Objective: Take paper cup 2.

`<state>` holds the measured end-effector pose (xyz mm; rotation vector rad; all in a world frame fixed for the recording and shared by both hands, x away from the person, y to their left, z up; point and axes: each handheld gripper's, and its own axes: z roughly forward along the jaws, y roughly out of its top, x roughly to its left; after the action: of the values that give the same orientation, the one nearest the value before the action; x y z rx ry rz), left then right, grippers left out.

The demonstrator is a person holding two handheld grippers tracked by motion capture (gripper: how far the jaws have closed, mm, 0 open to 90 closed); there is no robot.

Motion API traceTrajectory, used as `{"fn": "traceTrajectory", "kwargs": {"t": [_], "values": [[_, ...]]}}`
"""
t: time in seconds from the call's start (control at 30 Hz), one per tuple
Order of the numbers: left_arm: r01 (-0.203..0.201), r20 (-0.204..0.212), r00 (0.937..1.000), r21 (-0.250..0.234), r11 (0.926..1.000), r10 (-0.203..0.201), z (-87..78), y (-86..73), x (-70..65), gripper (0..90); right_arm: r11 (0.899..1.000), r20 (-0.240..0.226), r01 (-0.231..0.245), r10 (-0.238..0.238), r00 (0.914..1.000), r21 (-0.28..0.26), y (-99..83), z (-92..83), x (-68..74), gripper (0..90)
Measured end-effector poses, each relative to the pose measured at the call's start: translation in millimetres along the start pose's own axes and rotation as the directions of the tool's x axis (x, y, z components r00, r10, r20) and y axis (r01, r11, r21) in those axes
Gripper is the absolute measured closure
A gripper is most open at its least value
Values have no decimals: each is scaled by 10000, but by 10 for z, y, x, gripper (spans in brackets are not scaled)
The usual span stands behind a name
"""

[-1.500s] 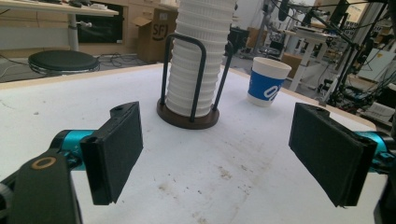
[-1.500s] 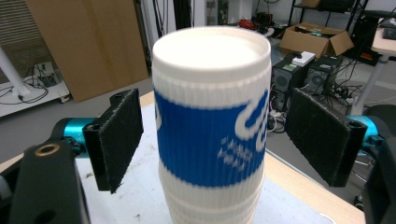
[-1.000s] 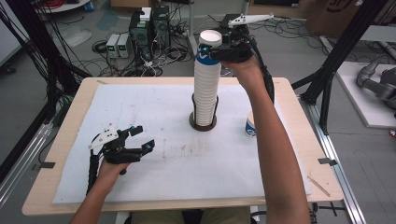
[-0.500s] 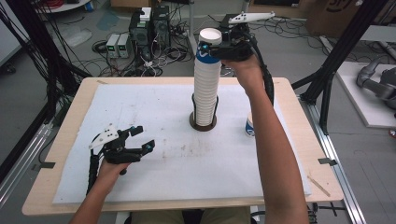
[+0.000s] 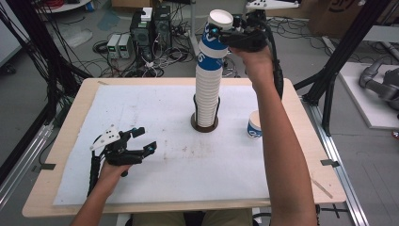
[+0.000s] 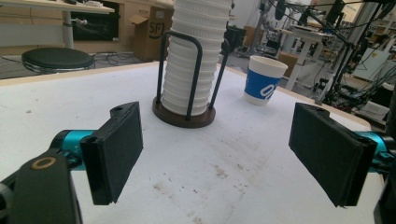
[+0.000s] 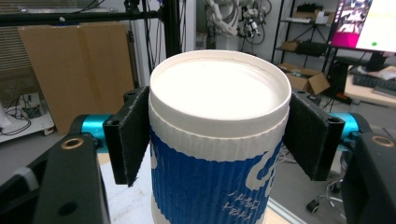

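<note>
Looking down from the high view, the right tongs (image 5: 225,34) are clamped on the top cup (image 5: 216,30) of a tall cup stack (image 5: 207,89), way up above the bench (image 5: 66,141). That cup sits a bit askew over the white ones below, so my guess is it's being pulled off the stack — grabbing just under the rim makes sense, since that's the only part of it that clears the cups beneath. The stack stands in a wire holder (image 5: 204,123) near the middle of the bench, which is probably what keeps it from toppling while someone tugs at the top. One loose blue cup (image 5: 254,125) stands upright just to the right of it, well apart from the left tongs (image 5: 143,141), which rest open and empty near the front-left corner, staying out of the way.

From the left gripper view, the two pads (image 6: 114,151) stand wide with nothing between them. Beyond them you see the holder's dark base and rods hugging the white stack (image 6: 194,56), and the loose cup (image 6: 262,79) off to its right on the white sheet.

From the right gripper view, the blue-and-white cup (image 7: 217,154) fills the gap between the pads (image 7: 128,140) — both press on its ribbed sleeve from opposite sides, just below the rim. Mouth up, level-ish, so a straight lift should free it.
</note>
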<state>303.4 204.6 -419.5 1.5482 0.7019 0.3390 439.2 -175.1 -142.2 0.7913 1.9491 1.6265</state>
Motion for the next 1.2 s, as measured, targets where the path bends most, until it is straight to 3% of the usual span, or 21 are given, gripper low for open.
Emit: {"fn": "traceTrajectory", "kwargs": {"t": [0.33,0.63,1.03,1.2], "values": [[38,66,10000,26,10000,-39,13,-2,-15,176,9985,189,122,-112,9998,-527,128,-198,29,296],[16,130,9999,28,10000,-16,17,-2,-19,176,9958,201,176,-159,9997,-901,136,-438,26,296],[51,297,9995,-208,9998,-45,32,5,-44,165,9942,209,203,-182,9996,-1059,-117,-915,-5,296],[-70,309,9995,-206,9998,76,37,1,-55,162,9970,258,551,-537,9982,-539,-377,-1048,46,297]]}}
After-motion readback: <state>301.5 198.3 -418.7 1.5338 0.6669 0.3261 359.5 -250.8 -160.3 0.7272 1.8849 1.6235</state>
